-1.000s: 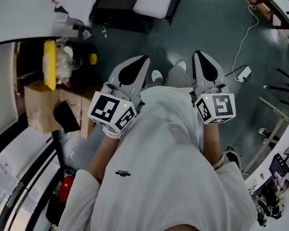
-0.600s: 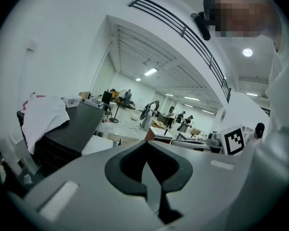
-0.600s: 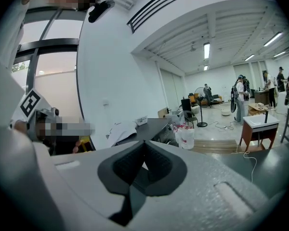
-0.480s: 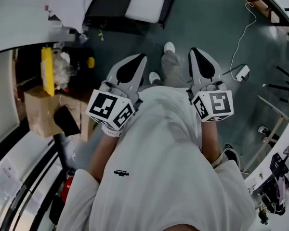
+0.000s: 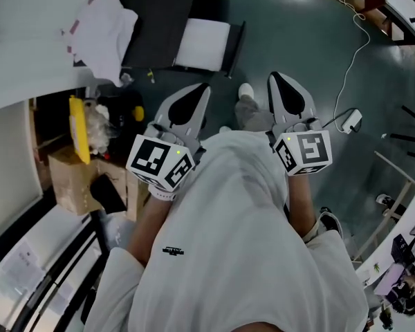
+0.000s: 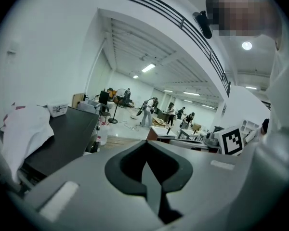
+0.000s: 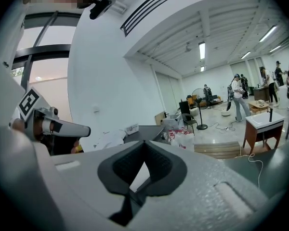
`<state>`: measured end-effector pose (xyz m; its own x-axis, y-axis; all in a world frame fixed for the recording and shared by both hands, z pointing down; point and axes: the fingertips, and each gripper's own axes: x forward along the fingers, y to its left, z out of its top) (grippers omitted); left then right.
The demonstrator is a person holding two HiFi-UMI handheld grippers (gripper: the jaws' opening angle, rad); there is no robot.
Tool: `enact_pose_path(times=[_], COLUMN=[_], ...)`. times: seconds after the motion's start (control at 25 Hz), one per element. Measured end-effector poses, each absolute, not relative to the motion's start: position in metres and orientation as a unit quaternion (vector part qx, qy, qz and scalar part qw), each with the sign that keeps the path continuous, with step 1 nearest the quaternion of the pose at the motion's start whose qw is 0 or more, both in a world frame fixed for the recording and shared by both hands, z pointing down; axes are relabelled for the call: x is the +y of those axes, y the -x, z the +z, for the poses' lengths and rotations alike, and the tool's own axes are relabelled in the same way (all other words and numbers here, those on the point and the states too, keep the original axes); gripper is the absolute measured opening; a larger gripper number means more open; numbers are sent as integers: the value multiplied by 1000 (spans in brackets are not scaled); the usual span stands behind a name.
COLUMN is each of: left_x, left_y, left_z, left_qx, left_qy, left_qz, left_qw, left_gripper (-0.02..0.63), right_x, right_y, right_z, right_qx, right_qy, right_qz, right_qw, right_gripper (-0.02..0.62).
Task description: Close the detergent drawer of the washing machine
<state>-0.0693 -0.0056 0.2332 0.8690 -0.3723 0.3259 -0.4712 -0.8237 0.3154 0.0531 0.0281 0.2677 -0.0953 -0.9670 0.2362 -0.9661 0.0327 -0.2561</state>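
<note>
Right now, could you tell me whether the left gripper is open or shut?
Shut: the left gripper has its jaw tips touching in its own view, with nothing between them.

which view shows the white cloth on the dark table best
The head view: the white cloth shows whole from above, at the edge of the dark table. The left gripper view shows the cloth large but side-on, at the picture's left rim. The right gripper view shows only a small, distant white heap, probably it.
</note>
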Motion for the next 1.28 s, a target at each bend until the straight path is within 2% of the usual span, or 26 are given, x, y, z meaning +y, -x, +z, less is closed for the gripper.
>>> enact_pose_path(times=[0.44, 0.72, 1.28], left_x=[-61, -79, -88], left_y=[6, -25, -39], left_z=[237, 254, 288], left_qx=[-258, -276, -286], left_qy=[-934, -923, -909], left_qz=[156, 180, 221], left_qw=[191, 199, 209], left_gripper=[15, 15, 15], right_x=[-35, -59, -67], right_y=[-101, -124, -125], right_z=[300, 317, 340], right_qx=[762, 788, 814], right_qy=[619, 584, 547], right_qz=[-191, -193, -194], right_qw=[-27, -15, -10], right_gripper=[2, 2, 2])
